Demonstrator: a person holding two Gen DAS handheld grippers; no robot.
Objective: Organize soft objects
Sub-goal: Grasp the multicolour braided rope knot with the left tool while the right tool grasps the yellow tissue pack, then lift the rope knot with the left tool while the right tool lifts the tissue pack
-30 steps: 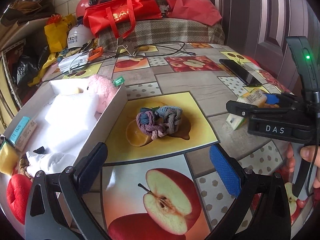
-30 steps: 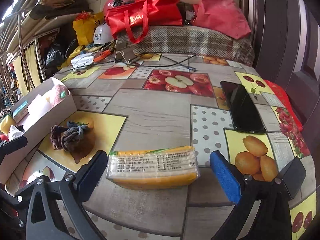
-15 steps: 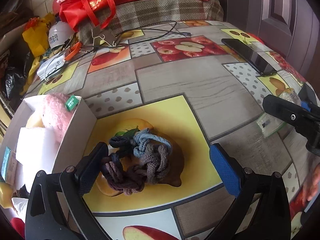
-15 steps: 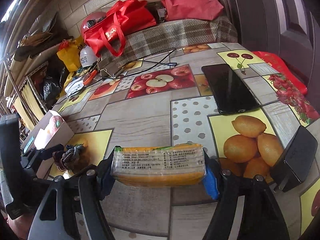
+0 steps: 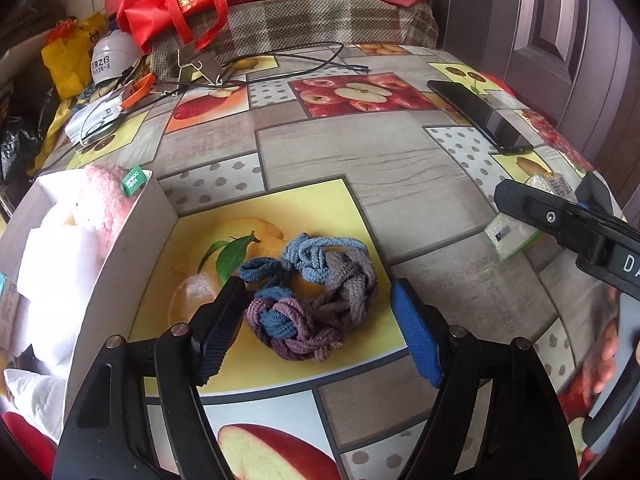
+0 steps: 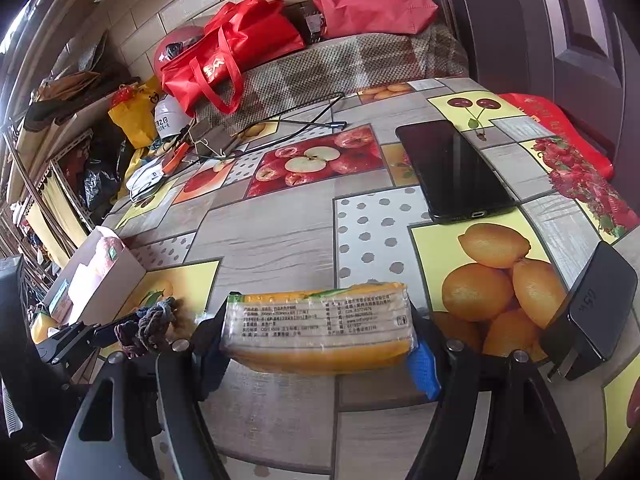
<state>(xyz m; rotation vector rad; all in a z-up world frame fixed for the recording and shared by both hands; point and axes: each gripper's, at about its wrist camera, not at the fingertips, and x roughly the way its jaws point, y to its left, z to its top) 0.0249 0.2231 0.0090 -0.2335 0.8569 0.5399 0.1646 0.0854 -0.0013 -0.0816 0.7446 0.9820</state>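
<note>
The left gripper [image 5: 316, 322] has been closing around the knotted cords [image 5: 310, 294], pads still apart; the right gripper [image 6: 318, 346] clamps the yellow pack [image 6: 318, 322].

Left gripper [image 5: 318, 332] angled down, jaws just been closing, knotted bundle between them, pads not yet pressing. Right gripper [image 6: 320, 346] clamped on the pack's ends.

Bright daylight, soft shadows, sharp centre – fisheye-warped, dark corners
</note>
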